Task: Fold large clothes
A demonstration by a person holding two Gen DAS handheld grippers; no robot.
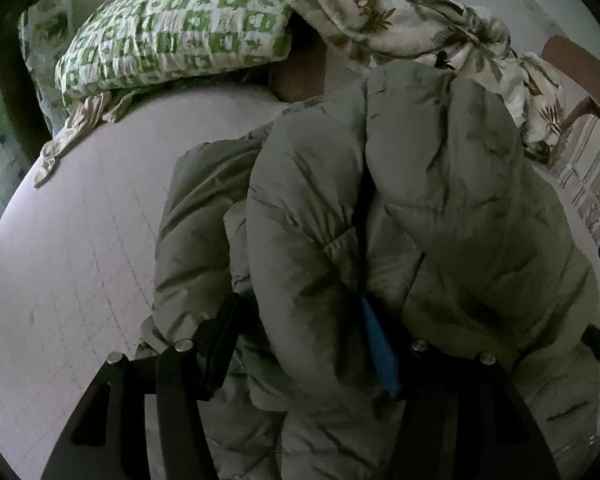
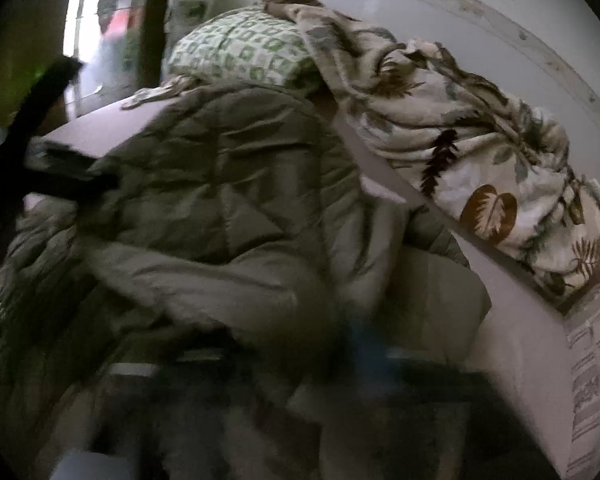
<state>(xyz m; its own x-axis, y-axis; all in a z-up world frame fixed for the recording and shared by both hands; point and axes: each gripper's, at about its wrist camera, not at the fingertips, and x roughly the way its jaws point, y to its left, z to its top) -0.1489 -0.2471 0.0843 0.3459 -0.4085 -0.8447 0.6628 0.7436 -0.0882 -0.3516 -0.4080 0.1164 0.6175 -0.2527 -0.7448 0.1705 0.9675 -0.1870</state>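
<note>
While no writing is legible, the left claw [image 1: 300, 344] straddles the grey-green padded coat [image 1: 380, 200], spread; right claw's state is too blurred.

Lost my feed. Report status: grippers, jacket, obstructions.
Left gripper part open, jacket bunched between its fingers. Right gripper blurred, looks open. Leaf-print blanket and green pillow lie beyond, not blocking.

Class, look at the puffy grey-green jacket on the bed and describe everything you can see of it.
The jacket is a grey-green quilted puffer, its smooth shell stitched into padded panels. It lies crumpled and partly folded over itself on the pale bed sheet, near the leaf-print blanket. A fold sits between the fingers of the left tool.
</note>
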